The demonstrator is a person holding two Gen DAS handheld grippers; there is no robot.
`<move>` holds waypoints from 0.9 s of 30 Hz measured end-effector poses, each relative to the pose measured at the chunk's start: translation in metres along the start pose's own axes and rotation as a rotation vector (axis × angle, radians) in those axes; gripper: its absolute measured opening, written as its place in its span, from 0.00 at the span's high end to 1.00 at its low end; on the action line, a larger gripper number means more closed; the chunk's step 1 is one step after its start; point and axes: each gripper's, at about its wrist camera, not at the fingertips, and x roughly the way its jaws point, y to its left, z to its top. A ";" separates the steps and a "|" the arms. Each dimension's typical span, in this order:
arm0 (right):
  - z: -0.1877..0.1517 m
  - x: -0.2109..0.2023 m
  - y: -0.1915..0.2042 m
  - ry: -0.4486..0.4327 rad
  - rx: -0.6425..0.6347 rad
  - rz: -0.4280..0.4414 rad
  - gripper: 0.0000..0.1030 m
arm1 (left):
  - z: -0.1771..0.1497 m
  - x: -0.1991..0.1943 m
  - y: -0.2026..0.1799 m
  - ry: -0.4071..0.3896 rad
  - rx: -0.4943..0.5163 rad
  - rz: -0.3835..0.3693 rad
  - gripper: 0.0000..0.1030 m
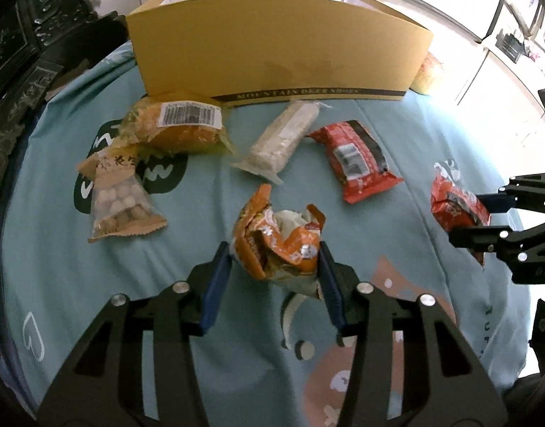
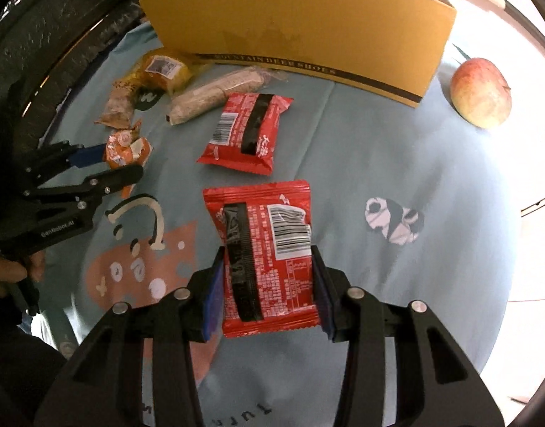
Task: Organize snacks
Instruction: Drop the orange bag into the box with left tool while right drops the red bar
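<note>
Orange crumpled snack packet (image 1: 277, 245) sits clamped in the left tongs (image 1: 275, 267), blue pads pressing both its sides, low over the light-blue printed cloth (image 1: 208, 213) on the bench. Red snack packet (image 2: 268, 259), barcode side up, is clamped in the right tongs (image 2: 268, 284) the same way. A second red packet (image 2: 245, 128) lies flat on the cloth beyond it. Further out: a white cracker roll (image 1: 281, 138), a clear bag of round nuts (image 1: 121, 203), an orange-yellow bag with barcode label (image 1: 176, 124). The yellow cardboard box (image 1: 272, 42) stands open behind them. An apple (image 2: 482, 92) rests just beside the box's right end.
</note>
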 end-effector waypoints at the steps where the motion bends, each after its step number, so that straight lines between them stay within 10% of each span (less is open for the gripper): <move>1: 0.000 -0.002 -0.002 -0.003 0.003 0.000 0.57 | -0.001 -0.001 -0.002 0.003 0.004 -0.003 0.53; 11: 0.009 -0.058 -0.004 -0.139 0.054 0.002 0.57 | 0.020 -0.049 -0.015 -0.112 0.019 0.010 0.53; 27: 0.102 -0.204 -0.003 -0.488 0.049 -0.122 0.57 | 0.147 -0.161 -0.022 -0.400 -0.034 0.069 0.52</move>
